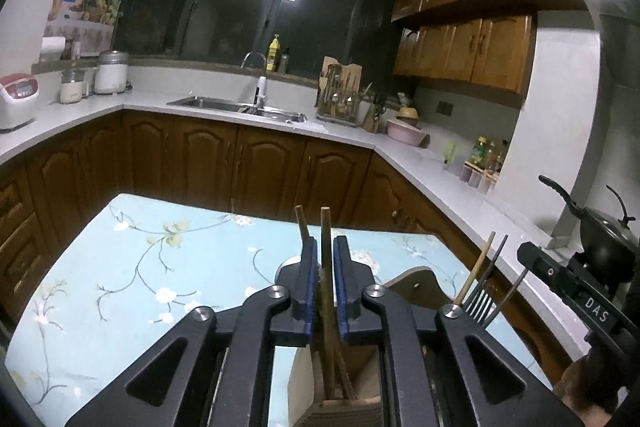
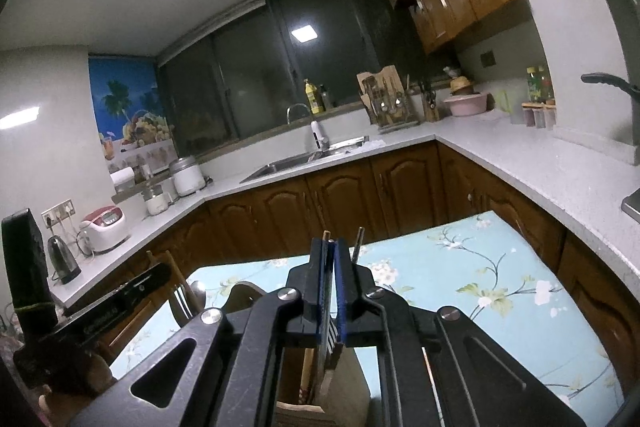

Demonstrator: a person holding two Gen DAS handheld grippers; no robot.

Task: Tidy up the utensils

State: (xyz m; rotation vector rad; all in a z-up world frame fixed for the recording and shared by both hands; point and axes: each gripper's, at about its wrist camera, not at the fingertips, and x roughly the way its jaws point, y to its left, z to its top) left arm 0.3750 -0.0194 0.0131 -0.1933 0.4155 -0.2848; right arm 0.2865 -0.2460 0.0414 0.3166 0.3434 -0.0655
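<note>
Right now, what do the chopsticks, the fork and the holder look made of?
Chopsticks: probably wood or bamboo, matte brown.
Fork: likely metal, thin dark tines with a faint sheen.
Holder: seems to be wood, a pale tan panel with a rounded edge.

Floral table (image 1: 160,267), wood utensil holder (image 1: 420,281)

The left tool (image 1: 325,247) points forward and slightly downward, its two blue-lined fingers (image 1: 310,267) upright and parallel with a narrow gap between them; a thin stick stands in that gap, with space showing on both sides of it. Off to its right, the black body of the other tool shows. The right tool (image 2: 331,247) is tilted the same way, its pads (image 2: 323,267) almost together, with slim utensil handles between them.
</note>
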